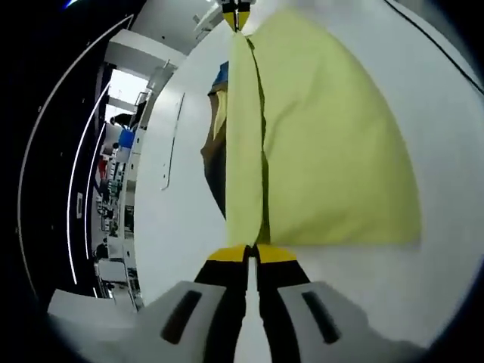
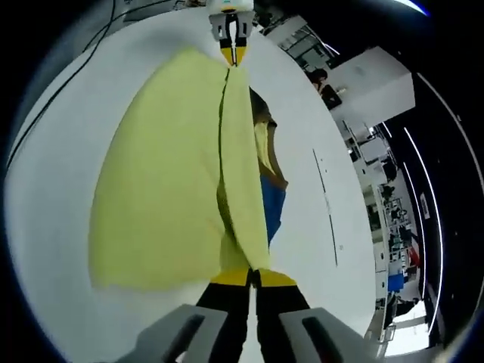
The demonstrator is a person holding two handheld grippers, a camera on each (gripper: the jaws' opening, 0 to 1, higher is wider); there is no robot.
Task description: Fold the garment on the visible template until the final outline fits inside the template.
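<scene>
The yellow garment (image 1: 333, 144) lies spread over the white table (image 1: 446, 128), with one edge lifted into a standing fold that runs between the two grippers. In the left gripper view, the left gripper (image 1: 252, 253) has its jaws clenched on the near end of that raised fold, and the right gripper (image 1: 236, 13) pinches the far end at the top of the picture. The right gripper view mirrors this: the right gripper (image 2: 252, 274) is closed on the cloth at its own end, with the left gripper (image 2: 233, 47) holding the opposite one. Under the lifted edge a blue and brown patch (image 2: 271, 200) shows, possibly the template or a darker part of the garment; the view is too distorted to say which. The cloth looks thin, light and limp, sagging between the two holds, so it should drape rather than keep a crease. Holds at the corners of the edge suit it, kept taut so the fold lands straight.
</scene>
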